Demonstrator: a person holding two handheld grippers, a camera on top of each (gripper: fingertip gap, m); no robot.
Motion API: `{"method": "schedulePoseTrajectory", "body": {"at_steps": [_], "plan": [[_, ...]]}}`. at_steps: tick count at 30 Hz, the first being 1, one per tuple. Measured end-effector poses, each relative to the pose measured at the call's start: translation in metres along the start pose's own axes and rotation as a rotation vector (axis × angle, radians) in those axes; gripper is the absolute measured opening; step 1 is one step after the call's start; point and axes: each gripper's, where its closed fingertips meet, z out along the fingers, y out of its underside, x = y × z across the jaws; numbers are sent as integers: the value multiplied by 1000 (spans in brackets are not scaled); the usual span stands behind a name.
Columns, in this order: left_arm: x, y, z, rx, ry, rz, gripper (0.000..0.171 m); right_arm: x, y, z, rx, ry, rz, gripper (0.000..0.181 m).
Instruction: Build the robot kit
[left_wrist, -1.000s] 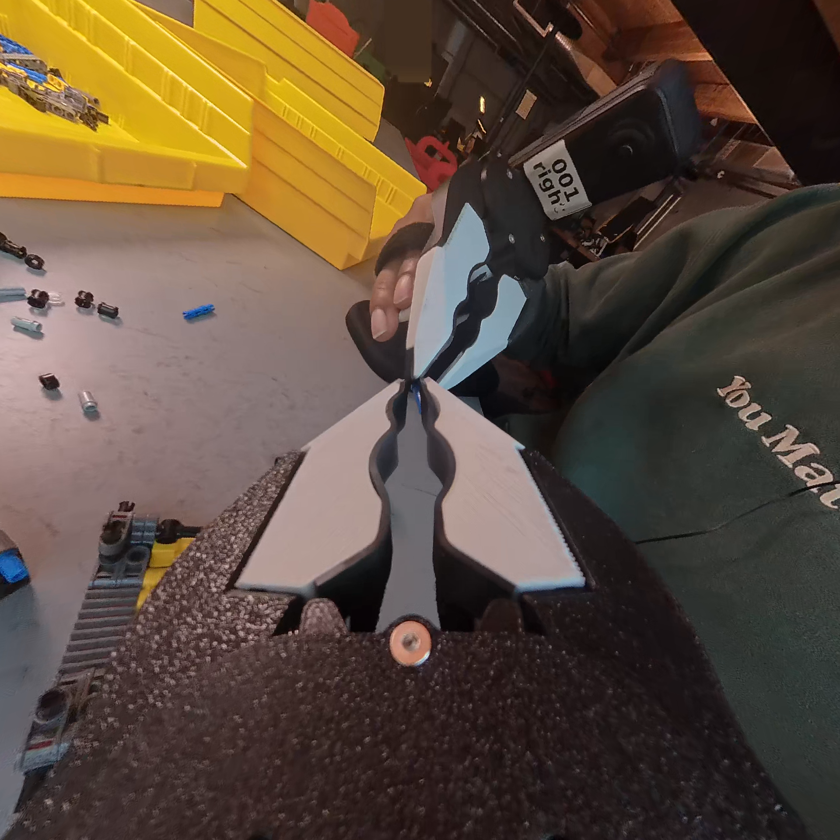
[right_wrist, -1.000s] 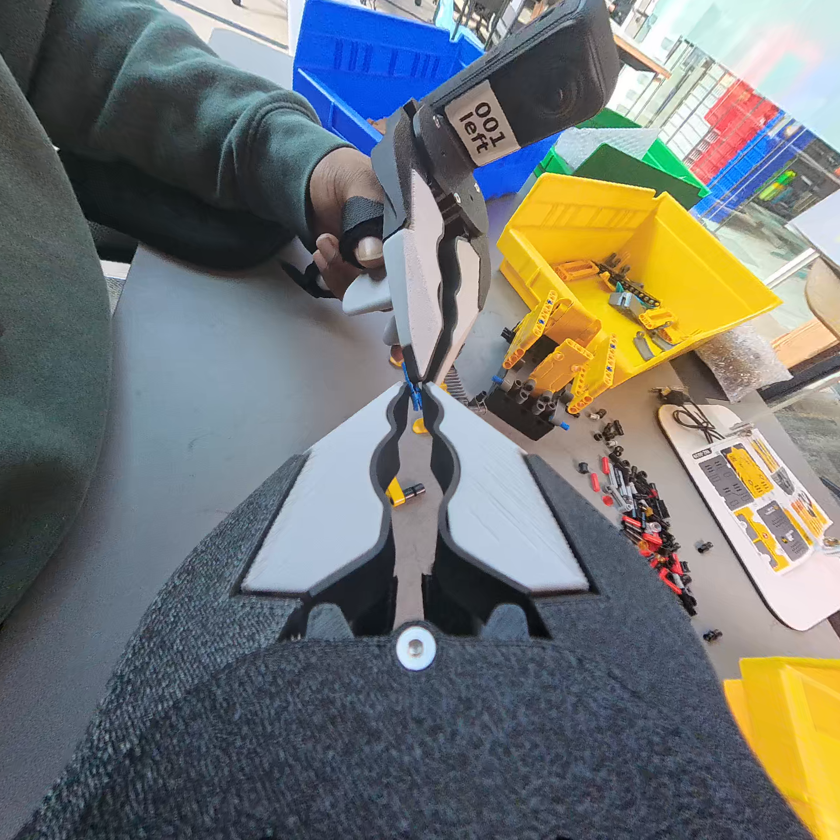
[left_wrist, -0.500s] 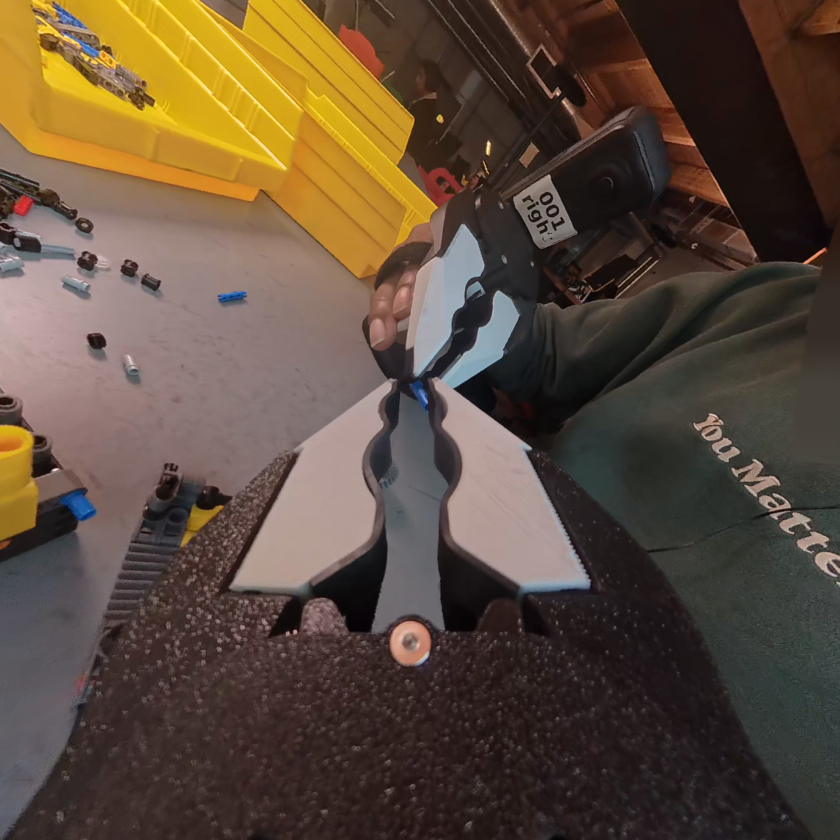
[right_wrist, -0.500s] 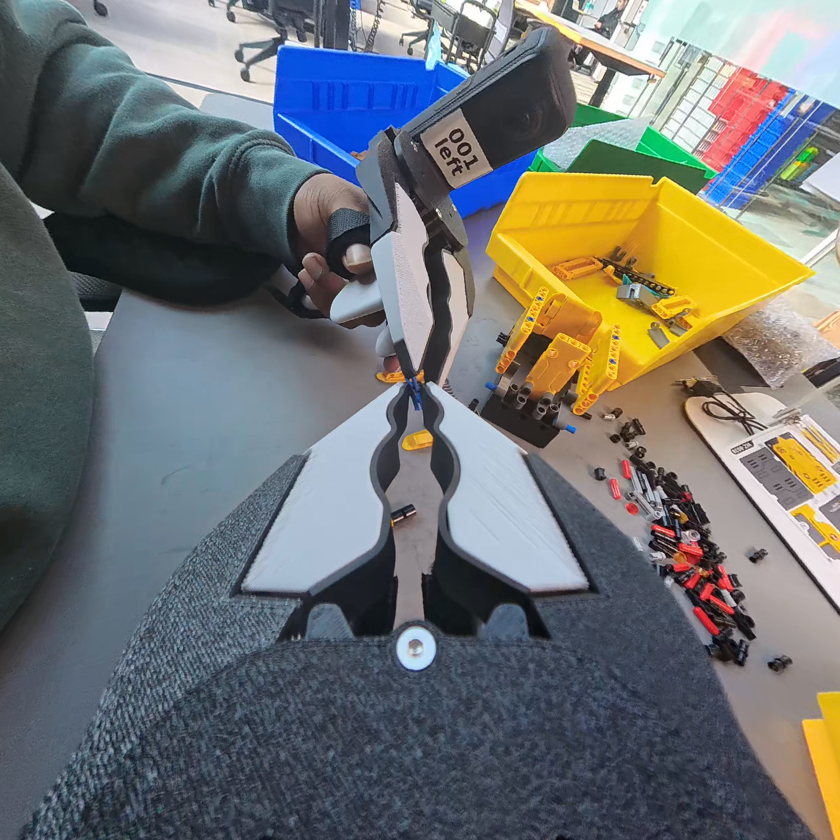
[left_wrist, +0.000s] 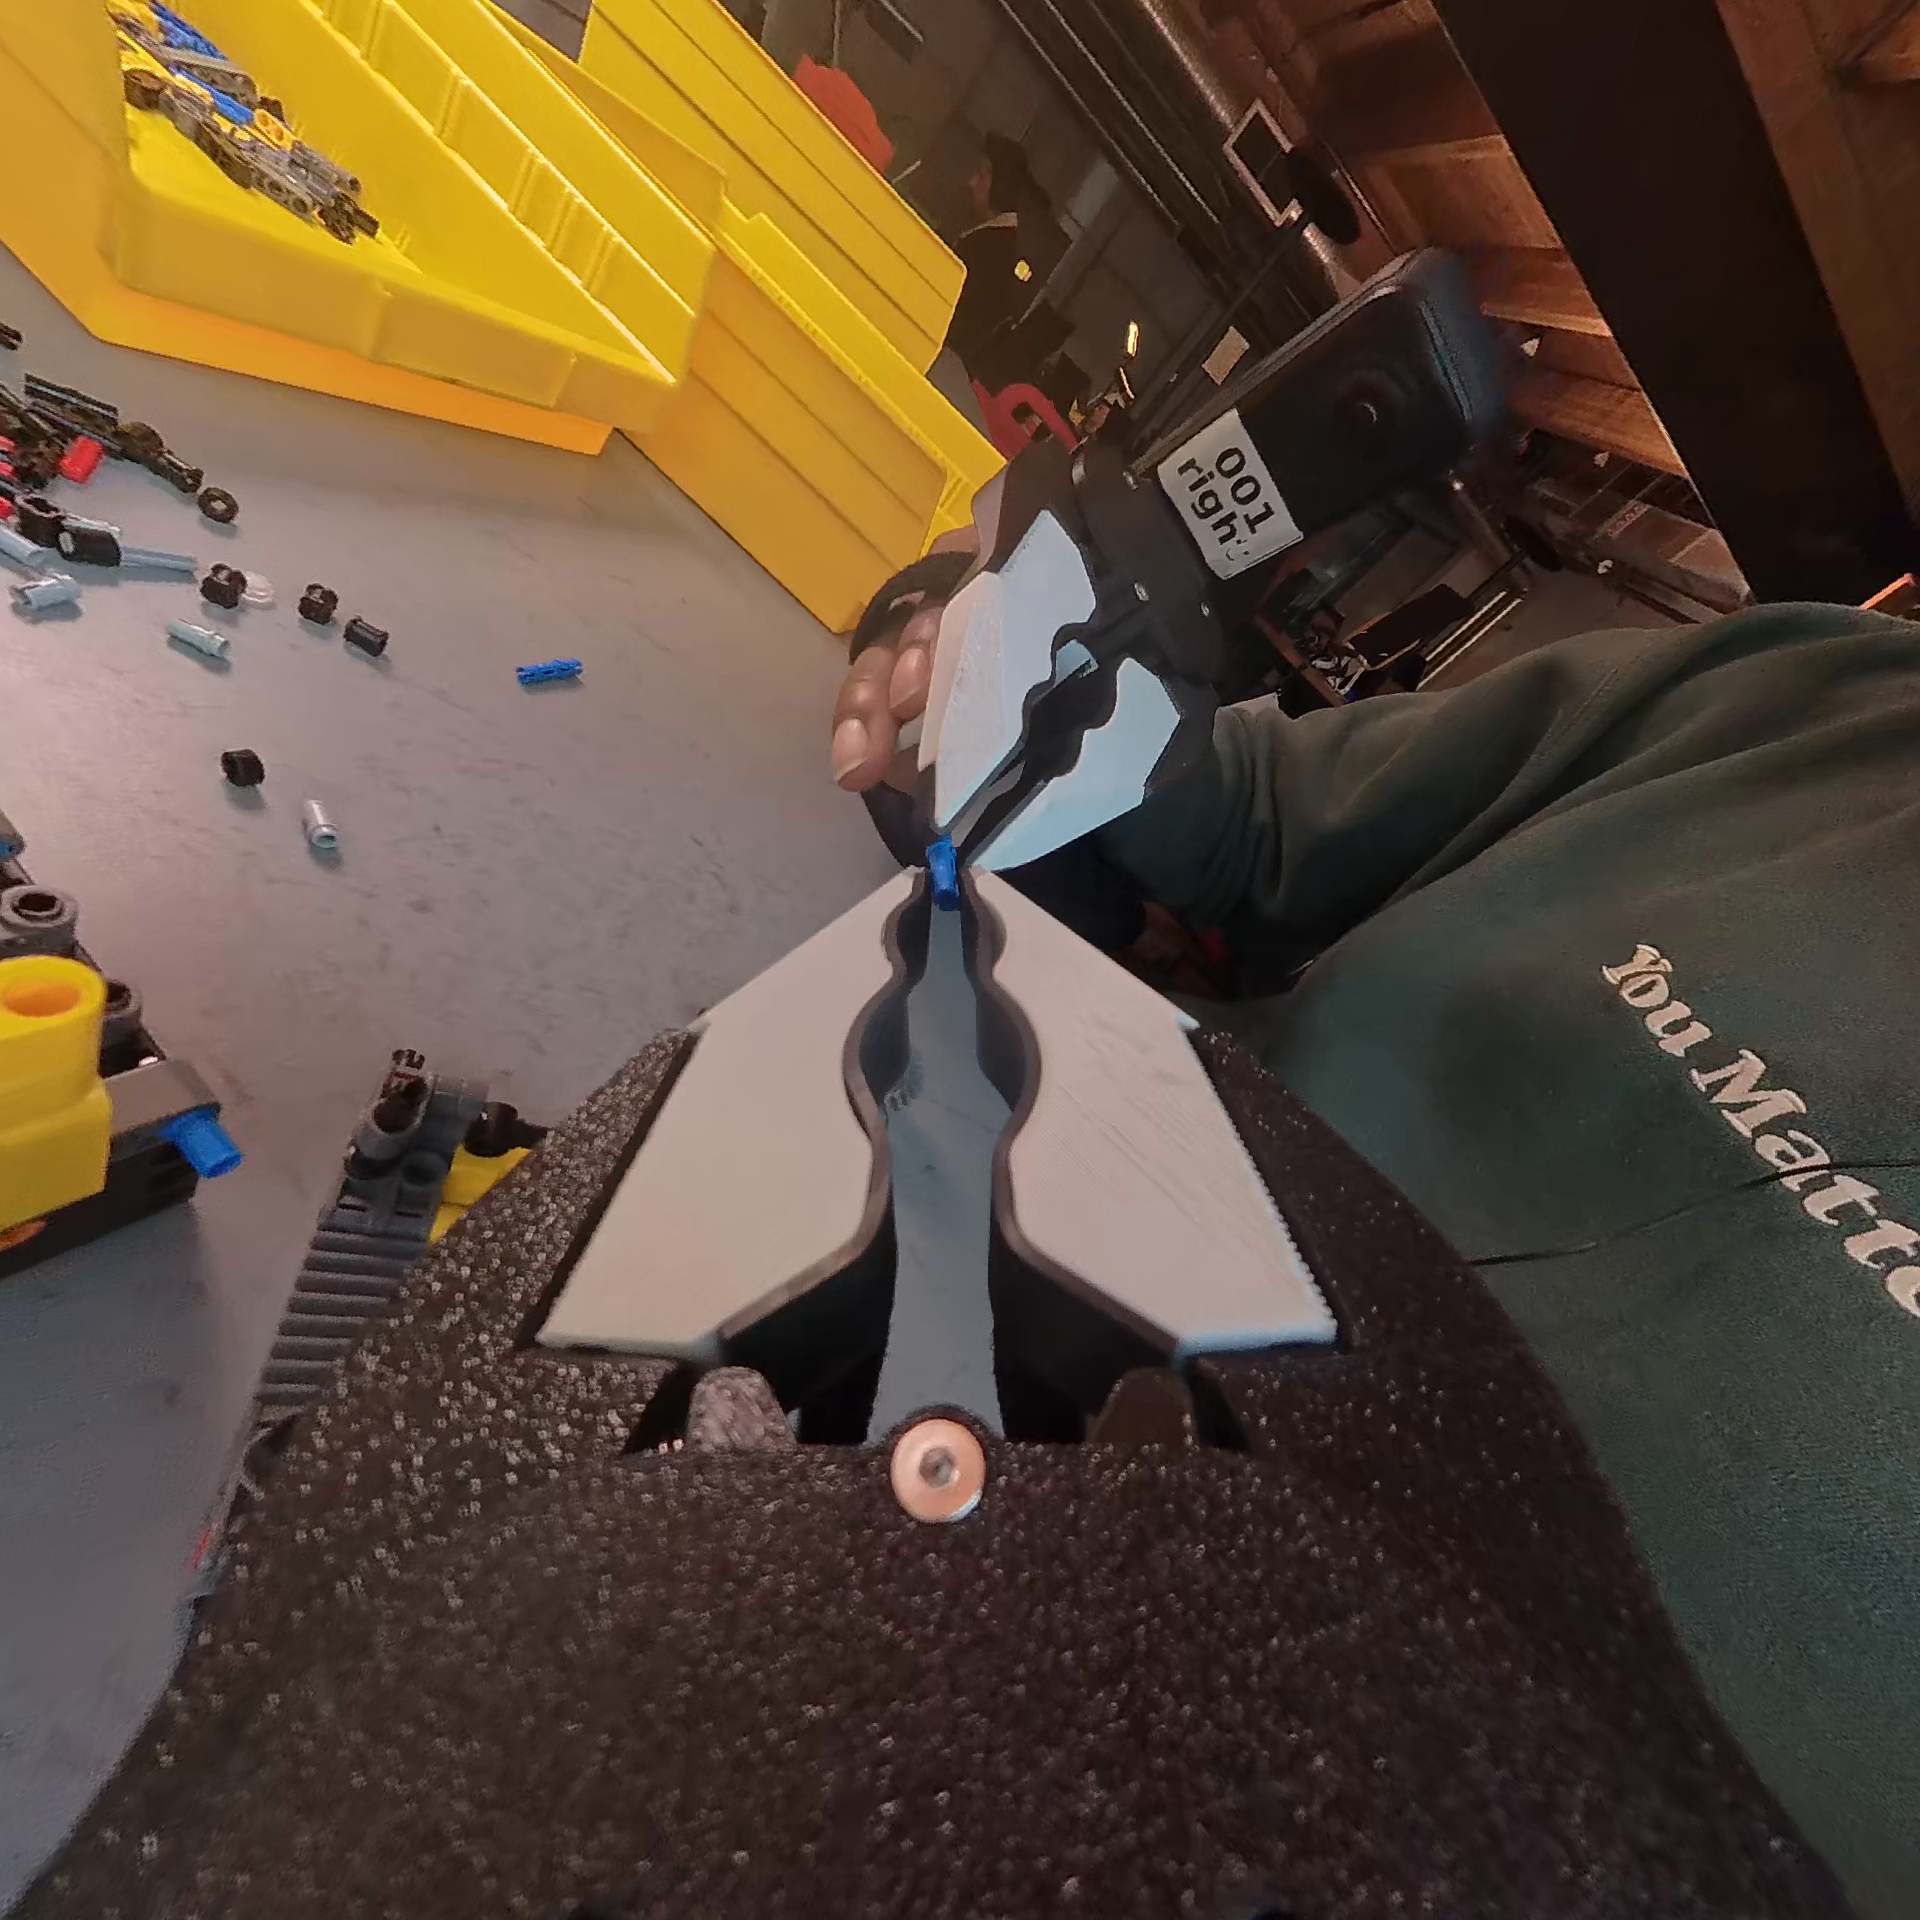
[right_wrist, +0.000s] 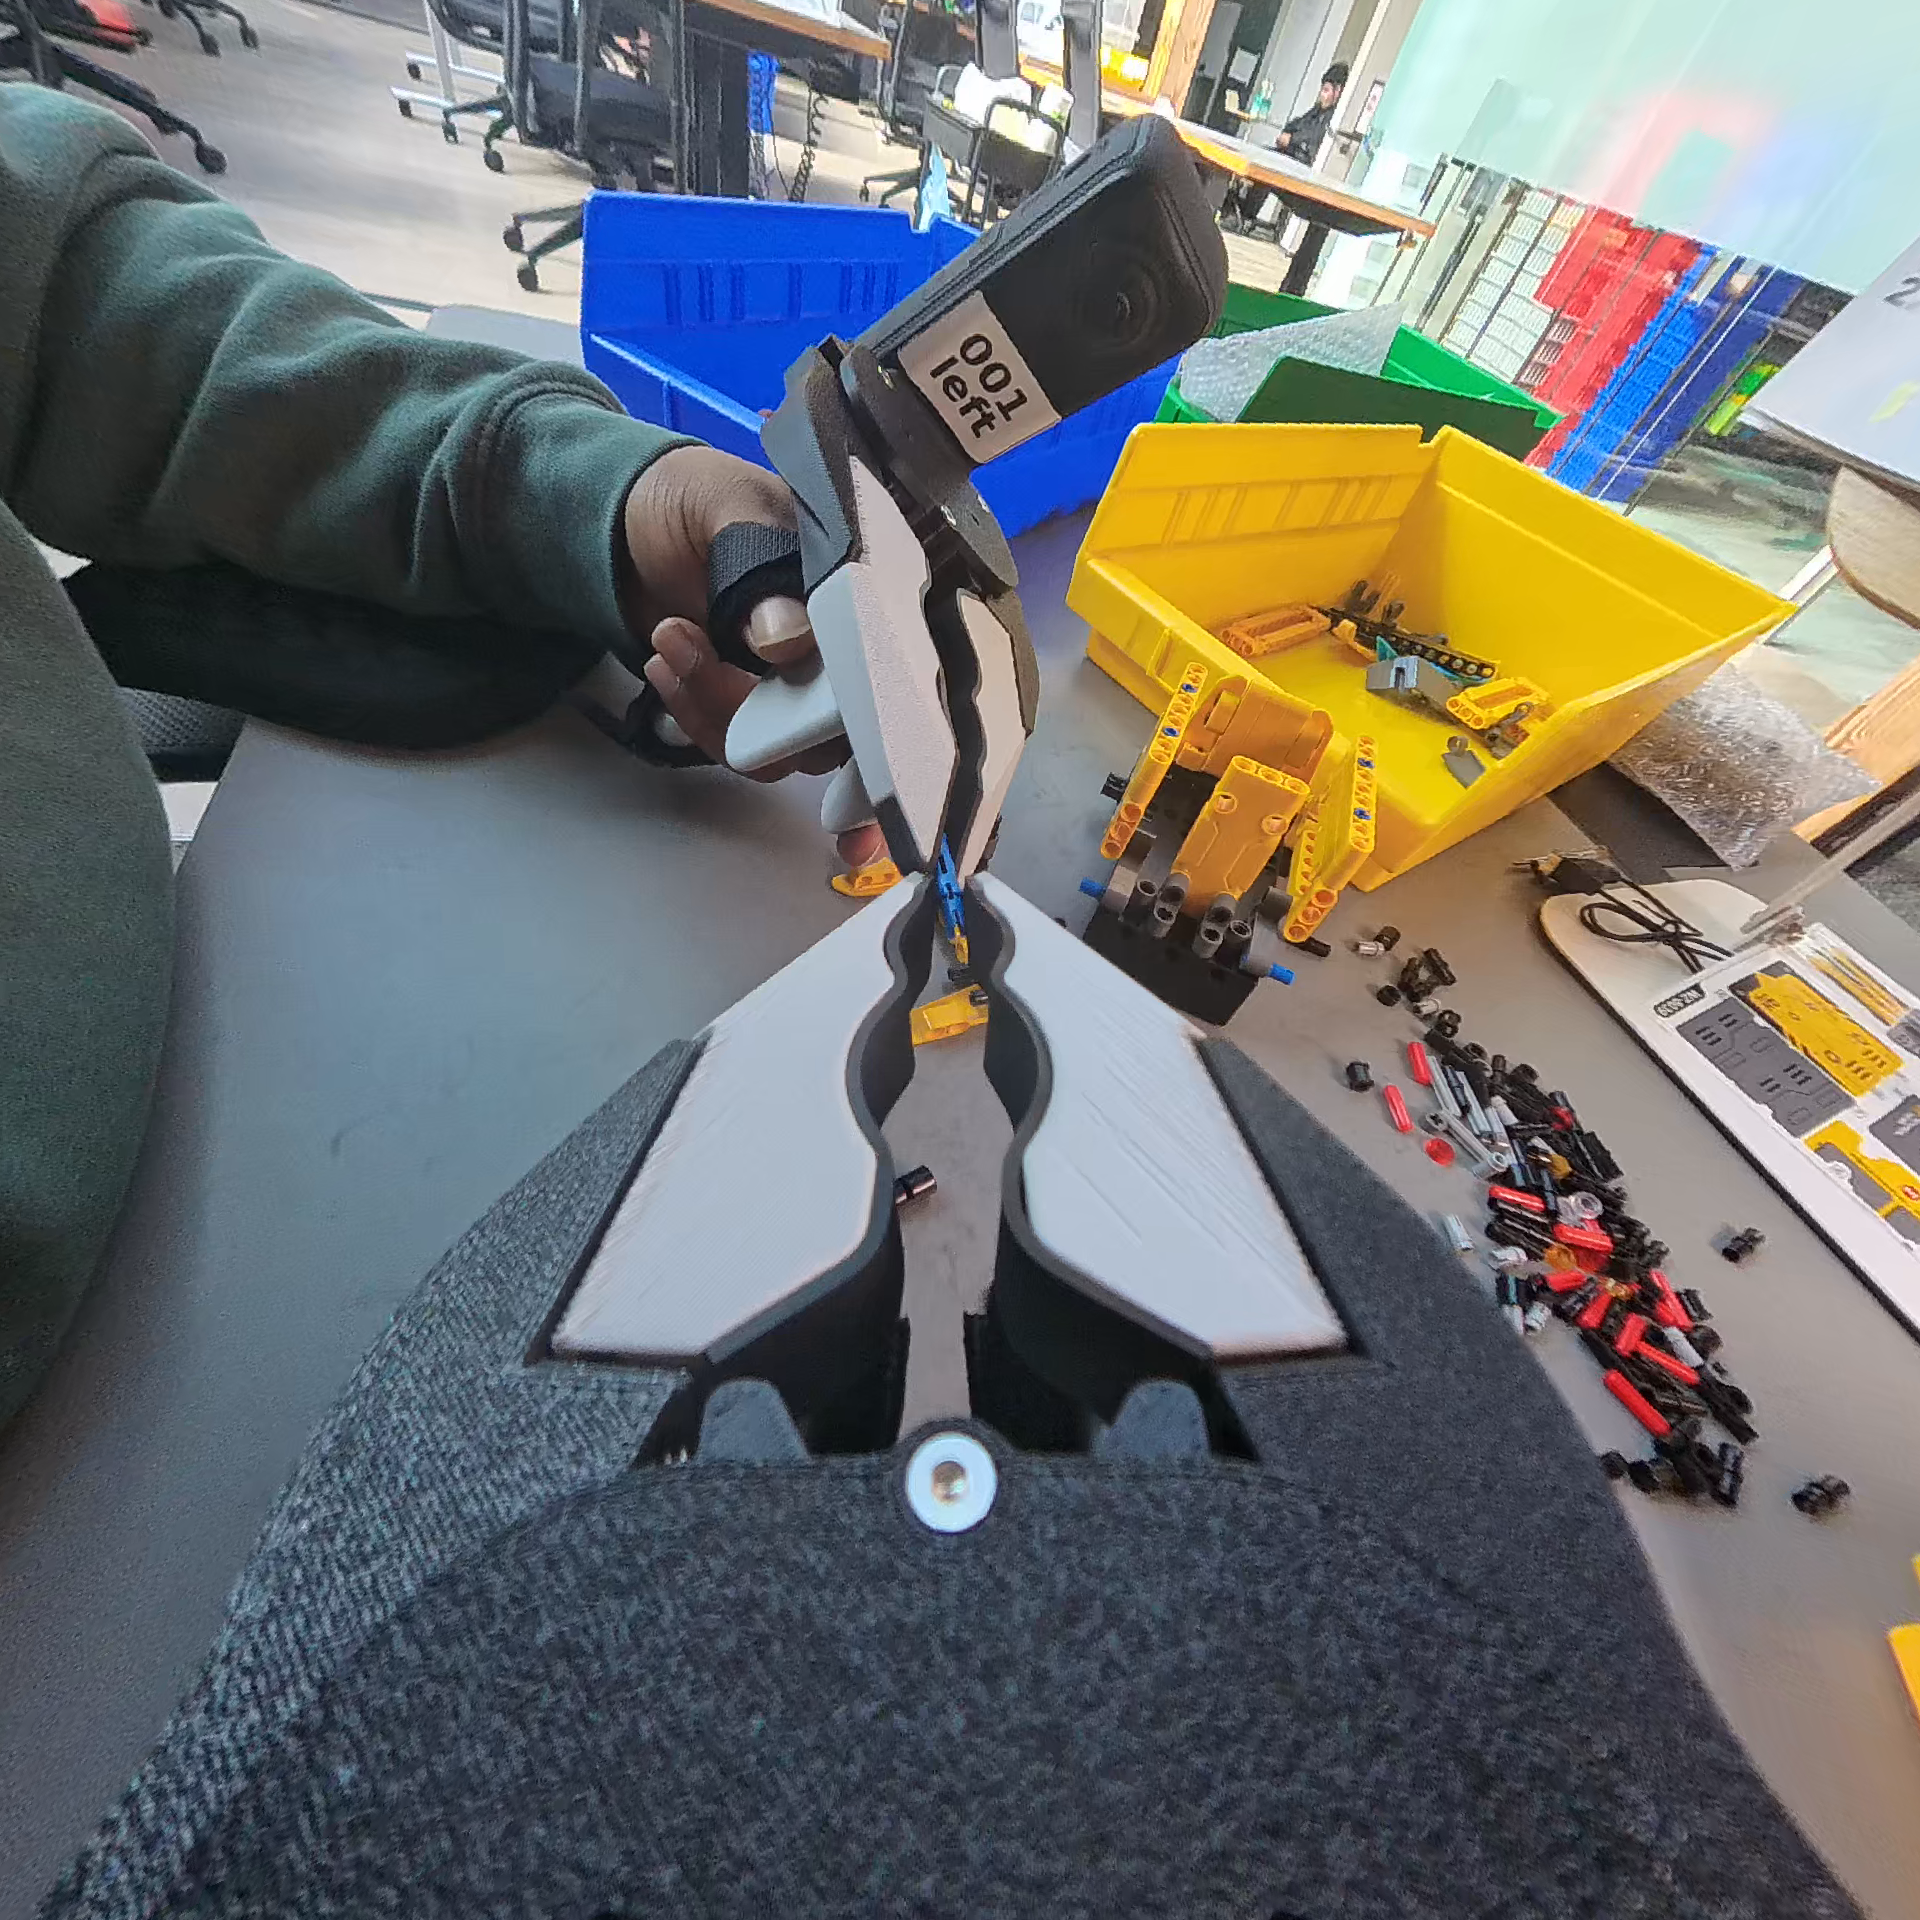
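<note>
L gripper (left_wrist: 943, 883): tips pinched nearly together on a small blue pin (left_wrist: 941, 865) – I see it clamped at the very tip, held up off the table.
R gripper (right_wrist: 945, 883): tips likewise closed in on the same blue pin, seen here at (right_wrist: 947, 881) – both pairs of tips meet at it, nose to nose.
Pin posn: in the air btwn the two grippers, over the grey table (right_wrist: 416, 997); I can't tell which gripper bears more of it.
Hands: one hand (right_wrist: 717, 623) wraps the L gripper's handle w/ a black strap over a finger; the other hand (left_wrist: 883, 696) holds the R gripper's handle. Green sleeves on both.
Just below tips: small yellow pieces (right_wrist: 948, 1016) lie on the table under the R gripper's fingers.
Near R side: yellow-and-black brick assembly (right_wrist: 1226, 831) stands on the table, touching the front of a yellow bin (right_wrist: 1299, 499) w/ parts inside.
Farther R: heap of red and black pins (right_wrist: 1579, 1226), instruction sheet (right_wrist: 1787, 1049) beside it.
Behind: blue bin (right_wrist: 727, 291), green bin (right_wrist: 1382, 390).
L view: stacked yellow bins (left_wrist: 790, 343), scattered small connectors (left_wrist: 312, 613), a loose blue pin (left_wrist: 549, 673), toothed black track piece (left_wrist: 343, 1268) by the gripper body.
</note>
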Motion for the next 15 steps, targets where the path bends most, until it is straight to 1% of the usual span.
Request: {"method": "schedulePoseTrajectory", "body": {"at_steps": [4,10,12,15], "plan": [[2,-1,-1,8,23,-15,4,-1,-4,-1,41,-5,7,4],[16,-5,-1,30,102,-14,3,-6,-17,-7,155,-40,35,4],[22,-4,-1,29,136,-6,3,-14,-24,-10,203,-85,46,4],[31,0,2,15,197,0,3,-28,-29,-10,232,-143,28,10]]}}
